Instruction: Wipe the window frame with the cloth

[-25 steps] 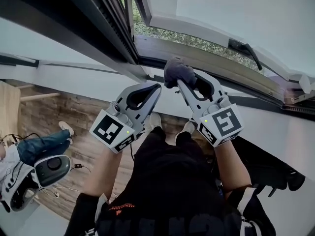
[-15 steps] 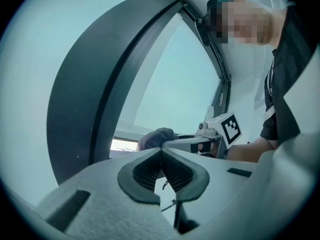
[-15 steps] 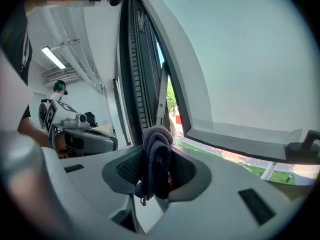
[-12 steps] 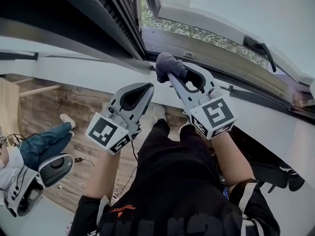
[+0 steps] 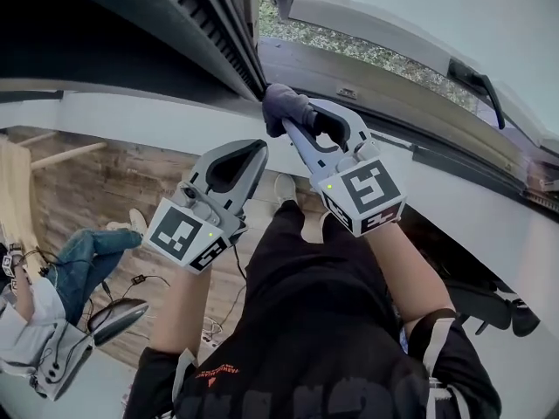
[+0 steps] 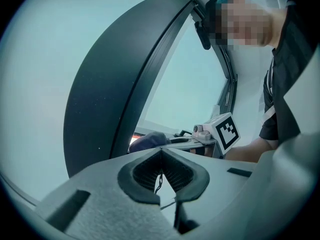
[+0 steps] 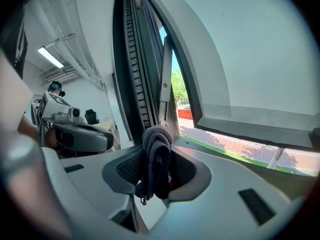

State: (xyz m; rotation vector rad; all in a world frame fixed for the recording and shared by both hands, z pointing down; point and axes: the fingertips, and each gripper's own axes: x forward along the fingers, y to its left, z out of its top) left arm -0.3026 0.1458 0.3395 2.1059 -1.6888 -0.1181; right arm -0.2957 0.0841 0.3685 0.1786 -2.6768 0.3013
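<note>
right tool | you slid it and the cloth left along the window frame, now up by the dark corner | left tool tagged along

We see hard daylight pouring through window opening ahead of right gripper; pavement out there near blown out. Window frame left of its jaws sits in deep shadow. Cloth pinched at jaws reads sharp. Ceiling strip light glows far left. We note fisheye bending, black corners in both gripper views; left gripper body near lens soft.
</note>
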